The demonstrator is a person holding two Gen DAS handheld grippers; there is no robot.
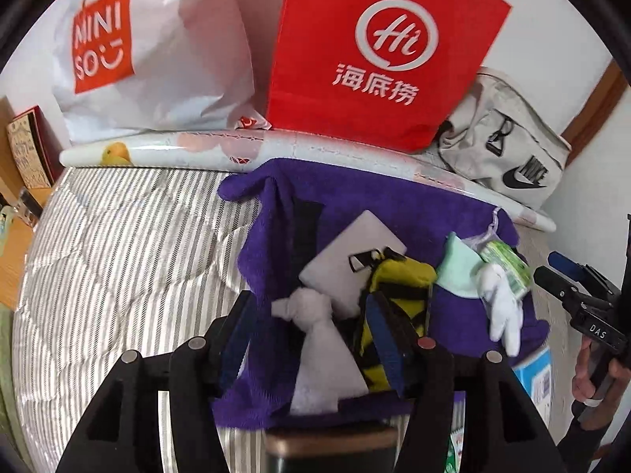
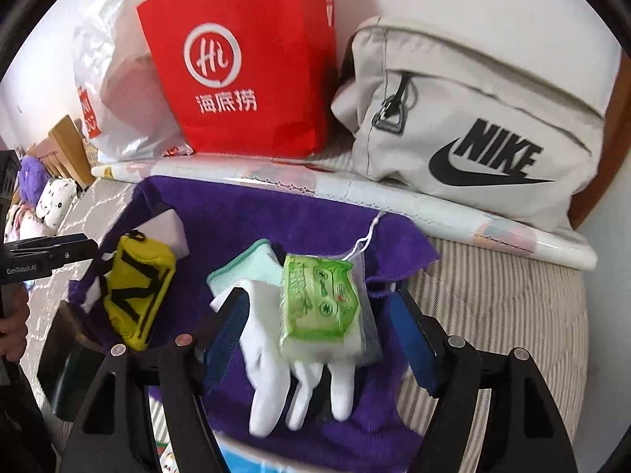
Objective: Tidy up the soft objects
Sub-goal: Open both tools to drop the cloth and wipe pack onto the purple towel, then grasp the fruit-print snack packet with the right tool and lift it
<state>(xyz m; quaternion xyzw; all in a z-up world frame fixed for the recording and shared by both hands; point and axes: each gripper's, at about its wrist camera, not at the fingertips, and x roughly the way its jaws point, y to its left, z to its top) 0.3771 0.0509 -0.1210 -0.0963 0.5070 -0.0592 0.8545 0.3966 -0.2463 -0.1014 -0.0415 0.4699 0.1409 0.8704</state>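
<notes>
Your right gripper (image 2: 319, 335), jaws wide and holding nothing, straddles the white glove (image 2: 272, 358); long axis runs twelve-to-six. Left gripper (image 1: 315, 339) half open, empty.

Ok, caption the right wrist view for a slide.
Open right gripper over a white glove and green tissue pack on a purple towel.

Blue box (image 1: 535, 378) mostly under towel (image 1: 465, 232)
</notes>
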